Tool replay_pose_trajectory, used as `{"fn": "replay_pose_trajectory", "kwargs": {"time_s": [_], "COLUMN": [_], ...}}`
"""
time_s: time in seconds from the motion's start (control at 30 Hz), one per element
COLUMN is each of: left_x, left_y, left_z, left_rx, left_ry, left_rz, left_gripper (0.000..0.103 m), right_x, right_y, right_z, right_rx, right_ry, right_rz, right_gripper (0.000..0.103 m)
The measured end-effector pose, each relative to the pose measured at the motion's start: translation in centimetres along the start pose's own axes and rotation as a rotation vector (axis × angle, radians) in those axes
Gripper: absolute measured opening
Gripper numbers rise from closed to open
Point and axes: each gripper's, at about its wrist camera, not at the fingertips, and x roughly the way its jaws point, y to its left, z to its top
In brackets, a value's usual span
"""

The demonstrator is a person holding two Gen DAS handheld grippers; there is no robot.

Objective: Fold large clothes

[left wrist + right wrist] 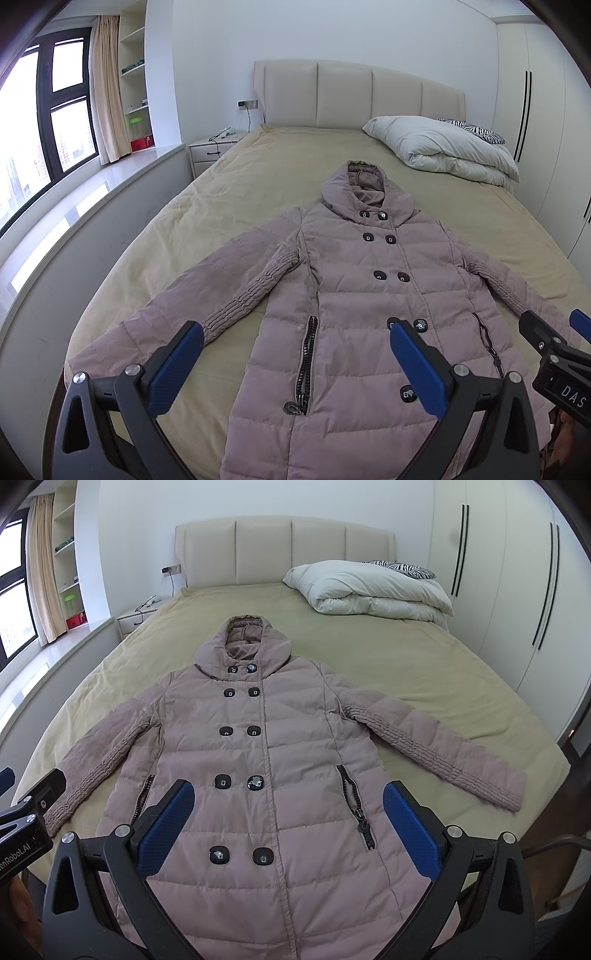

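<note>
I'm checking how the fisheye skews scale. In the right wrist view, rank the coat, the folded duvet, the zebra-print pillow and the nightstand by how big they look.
Largest to smallest as seen:
1. Coat, though nearness inflates it
2. Folded duvet
3. Nightstand and zebra-print pillow: too alike to rank, the pillow mostly hidden.

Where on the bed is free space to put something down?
Free: the sheet between the hood and the headboard, and the strip along the window side. Crowded: the middle, under the coat, and the corner with the duvet.
</note>
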Motion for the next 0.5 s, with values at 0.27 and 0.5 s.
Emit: {"fn": "replay_pose_trajectory", "kwargs": {"time_s": [0.27,0.5], "left_x": [-0.11,-0.08], "left_y": [-0.07,-0.09], "left_z": [0.18,0.2], "left_rx": [0.0,-0.001], "left_ry": [0.0,0.001], "left_rz": [-0.001,0.0], "left_gripper": [0.103,0.103], "right_x": [0.04,0.08], "right_y": [0.09,0.05], "right_z": [-0.13,-0.15], "right_rx": [0.001,0.001], "right_ry": [0.003,0.005], "right_rz": [0.002,0.003], "right_gripper": [0.103,0.103]}}
